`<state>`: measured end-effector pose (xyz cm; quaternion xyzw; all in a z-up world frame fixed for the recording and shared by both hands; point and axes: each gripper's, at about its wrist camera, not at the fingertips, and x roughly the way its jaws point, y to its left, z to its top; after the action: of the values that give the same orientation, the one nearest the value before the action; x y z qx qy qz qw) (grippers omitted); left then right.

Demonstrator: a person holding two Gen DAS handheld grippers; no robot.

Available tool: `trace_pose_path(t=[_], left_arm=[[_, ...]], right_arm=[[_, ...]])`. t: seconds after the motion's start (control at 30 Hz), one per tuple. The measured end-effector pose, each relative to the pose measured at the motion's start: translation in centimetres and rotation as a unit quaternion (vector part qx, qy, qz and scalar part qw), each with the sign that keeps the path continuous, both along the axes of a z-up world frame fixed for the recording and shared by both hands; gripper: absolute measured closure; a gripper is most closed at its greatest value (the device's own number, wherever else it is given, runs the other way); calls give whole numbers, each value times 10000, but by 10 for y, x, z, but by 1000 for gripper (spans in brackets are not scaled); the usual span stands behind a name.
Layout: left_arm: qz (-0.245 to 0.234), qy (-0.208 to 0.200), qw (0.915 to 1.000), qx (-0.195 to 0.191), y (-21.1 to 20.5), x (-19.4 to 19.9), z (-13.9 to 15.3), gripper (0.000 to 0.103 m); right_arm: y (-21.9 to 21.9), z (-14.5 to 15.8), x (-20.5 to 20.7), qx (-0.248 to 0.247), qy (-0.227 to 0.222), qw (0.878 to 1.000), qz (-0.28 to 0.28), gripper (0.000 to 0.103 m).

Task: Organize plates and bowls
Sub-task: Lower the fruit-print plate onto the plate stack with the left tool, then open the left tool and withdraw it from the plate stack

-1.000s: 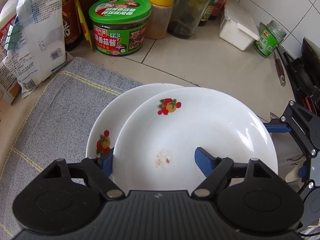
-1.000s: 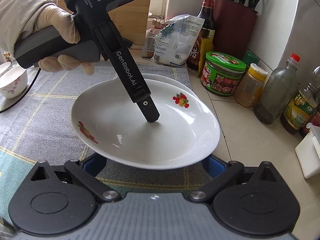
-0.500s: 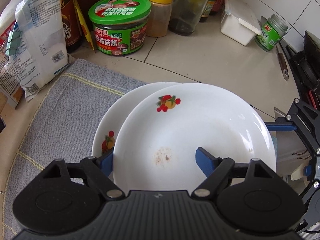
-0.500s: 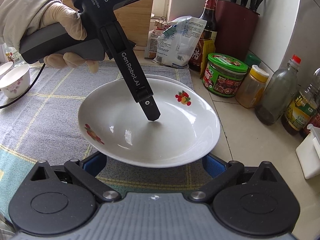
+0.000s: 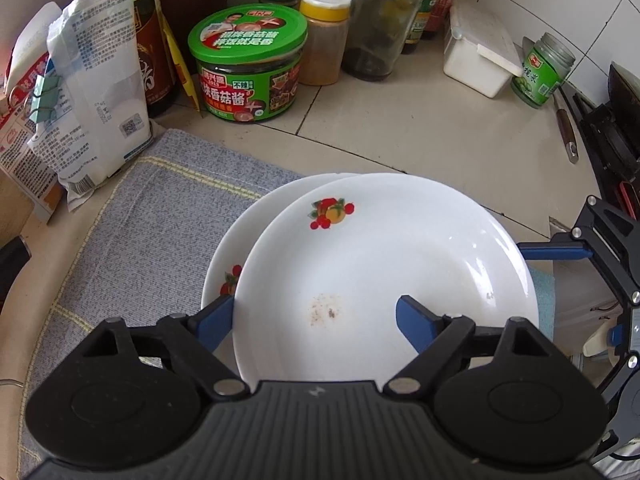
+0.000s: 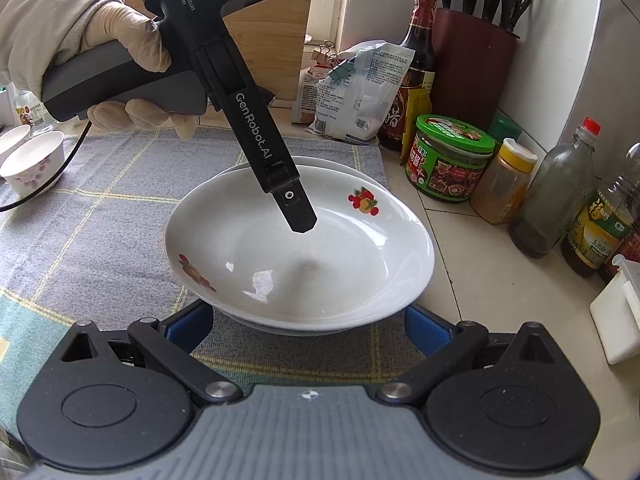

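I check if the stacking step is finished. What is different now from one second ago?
The left gripper has just been opening, letting go of the top plate, which now rests lower on the bottom plate. The right gripper, open, and the jars stayed as they were.

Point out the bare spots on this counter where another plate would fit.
The grey mat is bare between the stacked plates and the small bowls. Bare tile counter lies between the plates, the green-lidded jar and the white box. The back wall is crowded with bottles and jars.
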<state>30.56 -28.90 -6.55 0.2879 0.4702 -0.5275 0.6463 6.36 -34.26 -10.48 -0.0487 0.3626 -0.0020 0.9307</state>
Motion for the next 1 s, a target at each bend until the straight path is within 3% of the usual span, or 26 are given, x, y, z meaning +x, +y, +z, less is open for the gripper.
trace_pose_path(t=[0.2, 0.3, 0.6, 0.83, 1.0], left_arm=[[153, -309, 9993, -121, 6, 0, 9, 13], [167, -420, 9983, -358, 11, -2, 16, 11], [72, -1041, 9919, -728, 26, -39, 30, 9], [481, -1591, 9806, -1036, 54, -70, 50, 6], [1054, -1980, 9646, -1383, 76, -89, 68, 3]], right_arm=[[1, 0, -2, -5, -8, 10000, 56, 0], [1, -1, -2, 26, 7, 10000, 68, 0], [-1, -2, 0, 87, -8, 9999, 51, 0], [-1, 0, 7, 130, 28, 9999, -42, 0], [3, 5, 12, 79, 15, 9999, -69, 0]])
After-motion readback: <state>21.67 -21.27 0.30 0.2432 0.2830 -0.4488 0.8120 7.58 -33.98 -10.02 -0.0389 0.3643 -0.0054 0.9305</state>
